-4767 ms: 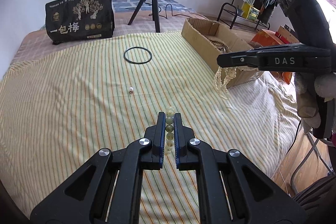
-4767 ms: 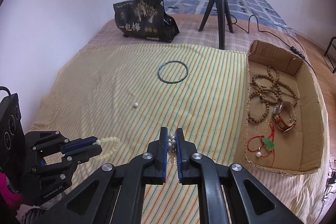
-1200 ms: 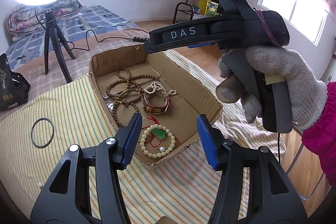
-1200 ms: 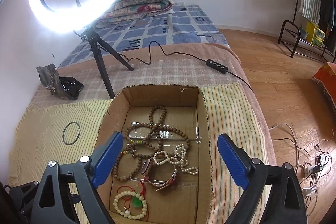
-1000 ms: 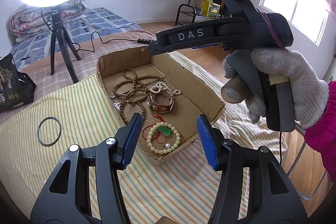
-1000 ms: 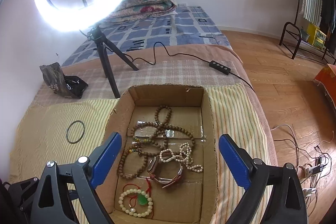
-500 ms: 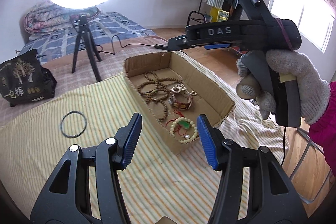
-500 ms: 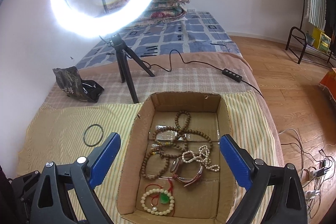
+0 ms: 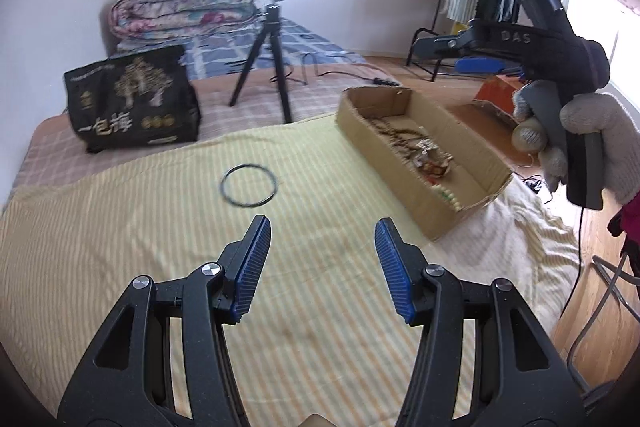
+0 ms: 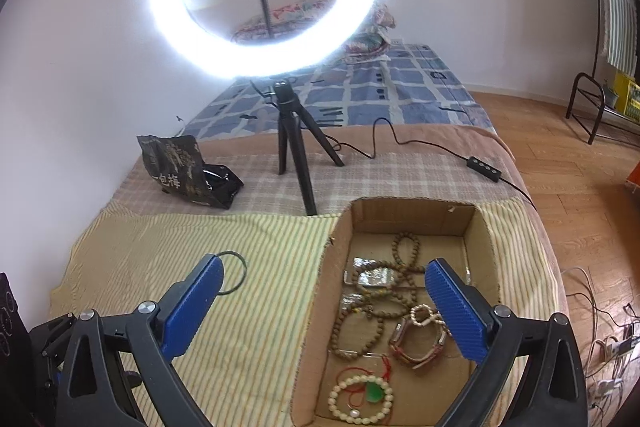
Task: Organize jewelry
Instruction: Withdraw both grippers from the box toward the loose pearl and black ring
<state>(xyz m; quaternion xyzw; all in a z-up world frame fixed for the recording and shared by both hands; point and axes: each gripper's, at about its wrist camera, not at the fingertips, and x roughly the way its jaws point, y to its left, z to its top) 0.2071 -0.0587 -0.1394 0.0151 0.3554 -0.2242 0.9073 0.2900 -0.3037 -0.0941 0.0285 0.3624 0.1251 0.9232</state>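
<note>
A cardboard box [image 10: 478, 239] holds several bracelets: brown bead strings [image 10: 404, 255], a leather watch [image 10: 420, 345], a pale bead bracelet [image 10: 360, 401] with a green pendant. The box also shows in the left wrist view [image 9: 472, 147]. A thin black bangle [image 9: 249, 184] lies on the striped cloth; it shows in the right wrist view [image 10: 236, 277] too. My left gripper [image 9: 320, 267] is open and empty above the cloth, short of the bangle. My right gripper [image 10: 326, 301] is open wide and empty over the box's left side.
A ring light on a tripod [image 10: 294, 163] stands behind the box, its cable [image 10: 484, 169] trailing right. A black snack bag [image 9: 132, 107] sits at the back left. Folded quilts [image 9: 180, 3] lie beyond. The bed edge [image 9: 560, 259] drops to the wooden floor on the right.
Both grippers have let go of their beads into the box and opened. The left gripper has swung left away from the box toward the bangle. The right gripper has drawn back slightly.
</note>
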